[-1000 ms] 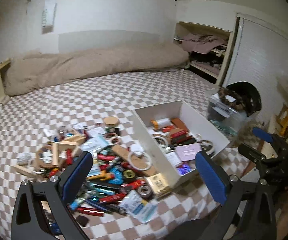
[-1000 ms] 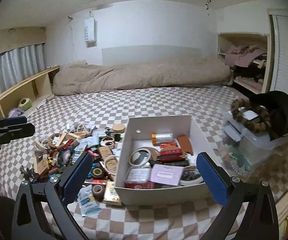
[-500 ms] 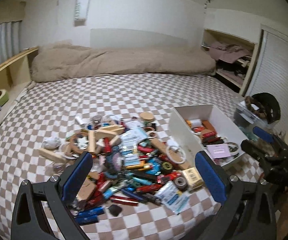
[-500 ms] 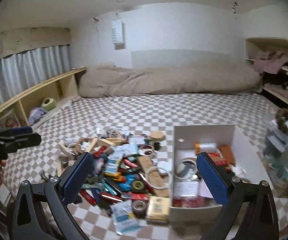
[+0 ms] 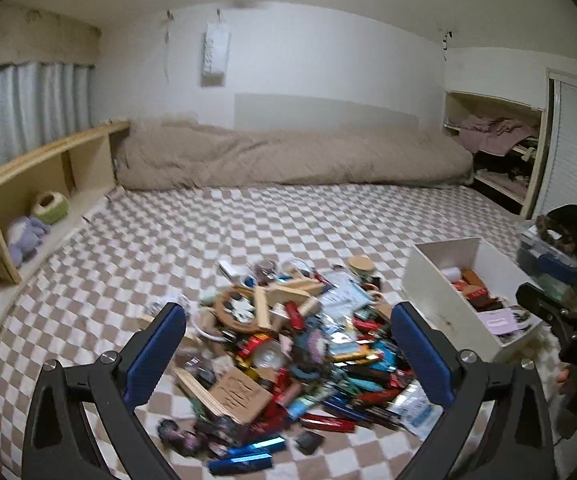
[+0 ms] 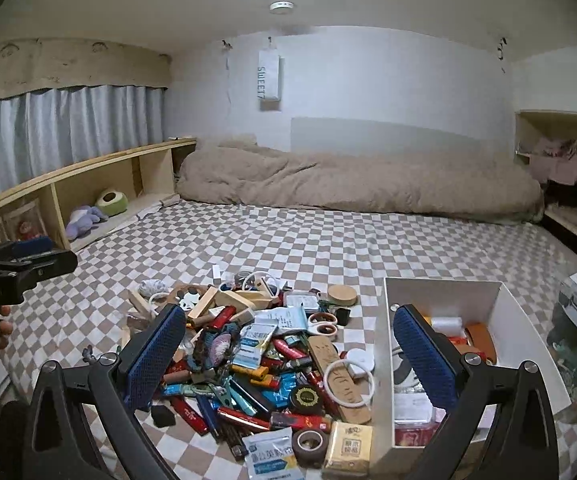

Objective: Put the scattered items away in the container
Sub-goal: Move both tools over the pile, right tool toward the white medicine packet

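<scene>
A heap of scattered items (image 5: 288,344) (image 6: 264,352) lies on the checked bed: wooden blocks, red and blue tubes, packets, tape rolls, a white ring (image 6: 348,382). To its right stands a white box (image 5: 444,280) (image 6: 504,320) holding several things. My left gripper (image 5: 288,356) hovers open above the heap, nothing between its blue pads. My right gripper (image 6: 288,356) is open too, one finger over the heap, the other over the box's left wall. Each gripper shows at the edge of the other's view.
A beige duvet (image 6: 348,184) lies along the back wall. A wooden shelf (image 6: 88,196) with soft toys runs down the left side. A clear plastic bin (image 5: 544,248) stands right of the box, near an open closet (image 5: 496,148). Bare checked sheet (image 5: 288,220) lies behind the heap.
Both grippers have swung left and tipped up: the heap now sits between the fingers, and the box has slid to the right in both views. Both remain open and empty.
</scene>
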Demonstrator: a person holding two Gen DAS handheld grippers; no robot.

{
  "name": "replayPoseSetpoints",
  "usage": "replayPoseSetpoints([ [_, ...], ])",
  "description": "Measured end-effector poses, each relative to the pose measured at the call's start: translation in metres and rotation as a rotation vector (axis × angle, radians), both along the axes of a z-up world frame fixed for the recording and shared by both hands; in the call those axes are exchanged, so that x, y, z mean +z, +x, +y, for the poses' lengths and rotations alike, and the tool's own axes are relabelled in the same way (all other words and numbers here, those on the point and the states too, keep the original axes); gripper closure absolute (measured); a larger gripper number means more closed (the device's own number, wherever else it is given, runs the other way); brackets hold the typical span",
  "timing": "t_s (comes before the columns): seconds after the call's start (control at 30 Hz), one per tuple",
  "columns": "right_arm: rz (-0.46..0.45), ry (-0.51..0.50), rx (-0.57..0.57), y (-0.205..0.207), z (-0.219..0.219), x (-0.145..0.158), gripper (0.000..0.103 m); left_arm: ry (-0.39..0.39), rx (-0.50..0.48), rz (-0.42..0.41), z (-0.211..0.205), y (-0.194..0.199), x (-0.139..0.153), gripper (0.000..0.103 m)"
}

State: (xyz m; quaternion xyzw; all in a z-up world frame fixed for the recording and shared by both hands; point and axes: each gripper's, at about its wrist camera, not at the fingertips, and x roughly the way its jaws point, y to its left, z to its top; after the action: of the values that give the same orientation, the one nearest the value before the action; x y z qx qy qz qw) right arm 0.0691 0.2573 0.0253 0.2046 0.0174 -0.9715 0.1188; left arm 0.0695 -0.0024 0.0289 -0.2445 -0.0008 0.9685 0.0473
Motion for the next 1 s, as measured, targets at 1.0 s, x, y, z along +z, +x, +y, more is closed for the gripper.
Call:
replayPoseSetpoints([
  [1.0, -0.143, -0.062, -0.106, -0.01, -0.043, -0.139, 0.0, 0.004, 0.104, -0.179, -0.021, 0.003, -0.149, 0.0],
])
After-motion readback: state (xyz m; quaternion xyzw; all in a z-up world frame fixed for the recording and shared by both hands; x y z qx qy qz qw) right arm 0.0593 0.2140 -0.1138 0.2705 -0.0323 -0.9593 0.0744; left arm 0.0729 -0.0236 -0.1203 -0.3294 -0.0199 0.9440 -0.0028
